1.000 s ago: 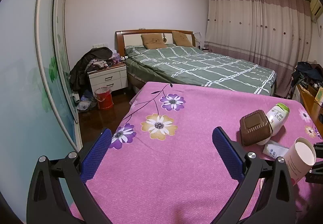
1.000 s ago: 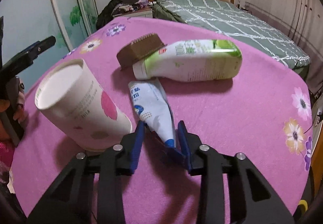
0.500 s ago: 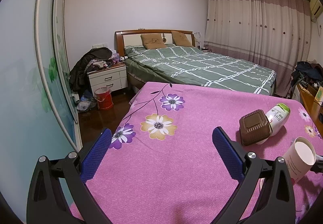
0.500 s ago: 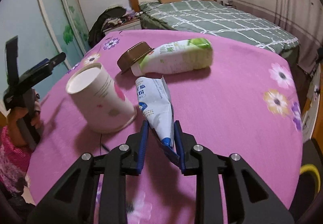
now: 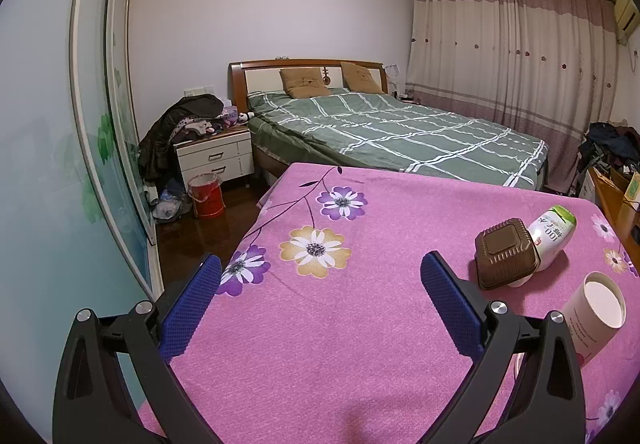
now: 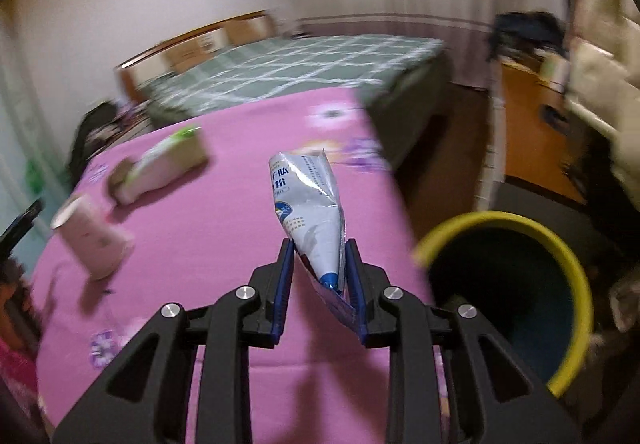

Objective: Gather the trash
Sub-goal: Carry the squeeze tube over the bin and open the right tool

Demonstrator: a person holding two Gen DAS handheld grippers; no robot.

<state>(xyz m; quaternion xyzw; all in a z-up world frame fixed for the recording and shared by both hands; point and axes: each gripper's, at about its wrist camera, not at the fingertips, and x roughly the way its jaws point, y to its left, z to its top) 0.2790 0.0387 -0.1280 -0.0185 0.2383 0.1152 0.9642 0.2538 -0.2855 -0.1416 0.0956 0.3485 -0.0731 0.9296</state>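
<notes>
With my right tongs (image 6: 319,276) pinching the crumpled packet (image 6: 310,204) near the bin (image 6: 508,220) for dropping, my left tongs (image 5: 320,284) hover spread, empty.

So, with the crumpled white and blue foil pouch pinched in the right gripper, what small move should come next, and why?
Probably carry the right gripper a little further toward the yellow-rimmed dark bin until the crumpled white and blue foil pouch hangs over its mouth, then open. The pouch is clamped at its lower end and lifted clear of the pink cloth, but it sits left of the rim, so releasing now would likely miss.
</notes>
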